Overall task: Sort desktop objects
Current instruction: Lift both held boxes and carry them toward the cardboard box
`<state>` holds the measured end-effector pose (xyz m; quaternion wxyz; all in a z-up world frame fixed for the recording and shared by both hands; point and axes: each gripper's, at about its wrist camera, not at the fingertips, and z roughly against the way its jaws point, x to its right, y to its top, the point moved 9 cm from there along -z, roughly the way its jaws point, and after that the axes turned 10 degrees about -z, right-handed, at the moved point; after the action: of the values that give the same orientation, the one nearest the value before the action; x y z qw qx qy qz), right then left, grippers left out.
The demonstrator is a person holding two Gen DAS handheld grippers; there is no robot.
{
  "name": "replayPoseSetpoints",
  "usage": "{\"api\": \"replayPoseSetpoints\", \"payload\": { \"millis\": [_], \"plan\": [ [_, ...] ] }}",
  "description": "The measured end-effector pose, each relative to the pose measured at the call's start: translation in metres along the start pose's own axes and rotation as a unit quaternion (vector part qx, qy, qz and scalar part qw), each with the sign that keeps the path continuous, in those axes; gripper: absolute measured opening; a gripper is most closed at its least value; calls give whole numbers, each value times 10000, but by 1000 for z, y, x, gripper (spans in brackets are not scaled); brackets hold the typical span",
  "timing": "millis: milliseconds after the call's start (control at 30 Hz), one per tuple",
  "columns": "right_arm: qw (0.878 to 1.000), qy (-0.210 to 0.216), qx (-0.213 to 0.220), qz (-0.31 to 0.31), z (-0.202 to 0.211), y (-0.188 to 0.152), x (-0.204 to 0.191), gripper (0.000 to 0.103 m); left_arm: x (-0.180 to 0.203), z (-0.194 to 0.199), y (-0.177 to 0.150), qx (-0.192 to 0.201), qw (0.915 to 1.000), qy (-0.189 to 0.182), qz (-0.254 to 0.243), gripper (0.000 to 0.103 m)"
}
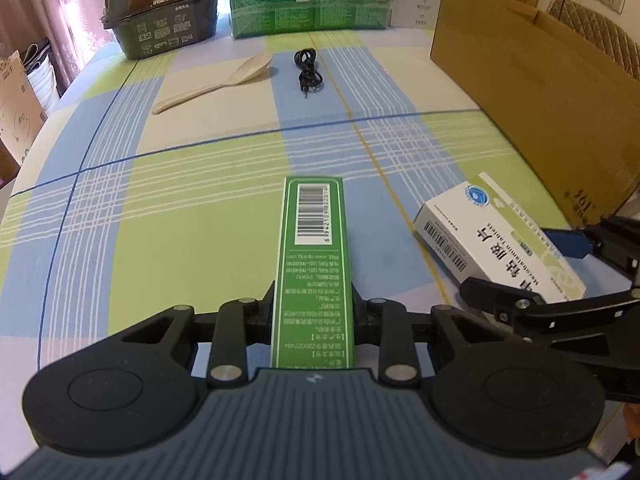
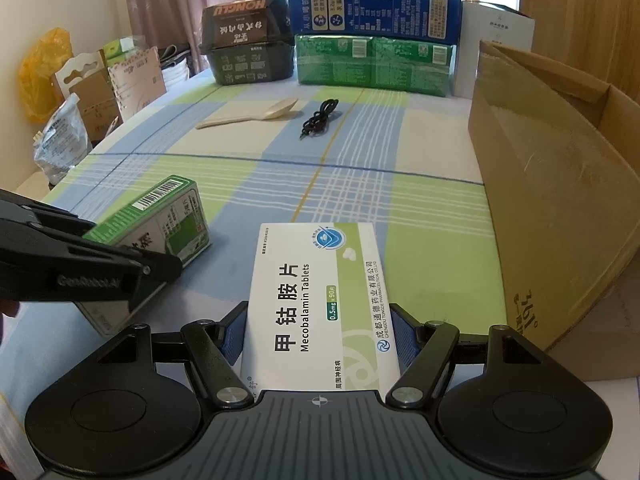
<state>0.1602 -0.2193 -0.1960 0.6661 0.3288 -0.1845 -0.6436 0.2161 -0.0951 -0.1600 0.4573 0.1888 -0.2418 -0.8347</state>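
My left gripper [image 1: 313, 312] is shut on a long green box [image 1: 314, 248] with a barcode, held just above the checked tablecloth; the box also shows in the right wrist view [image 2: 160, 220]. My right gripper [image 2: 318, 328] is shut on a white and green Mecobalamin tablet box [image 2: 320, 300], which also shows at the right of the left wrist view [image 1: 500, 240]. The two held boxes sit side by side at the near end of the table.
An open cardboard box [image 2: 560, 184] stands along the right side. A beige plastic spoon [image 2: 256, 116] and a coiled black cable [image 2: 320, 118] lie further back. Stacked green and blue cartons [image 2: 372, 60] and a dark carton [image 2: 248, 48] line the far edge.
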Motion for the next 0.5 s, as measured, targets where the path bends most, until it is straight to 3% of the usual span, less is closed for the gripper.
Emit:
{"api": "replayPoseSetpoints", "payload": {
  "millis": [133, 500],
  "plan": [
    [10000, 10, -9, 15, -1, 0, -1, 68, -3, 10, 8, 178, 9998, 25, 57, 25],
    [10000, -11, 6, 57, -1, -1, -2, 68, 0, 13, 10, 205, 9998, -7, 53, 25]
  ]
}}
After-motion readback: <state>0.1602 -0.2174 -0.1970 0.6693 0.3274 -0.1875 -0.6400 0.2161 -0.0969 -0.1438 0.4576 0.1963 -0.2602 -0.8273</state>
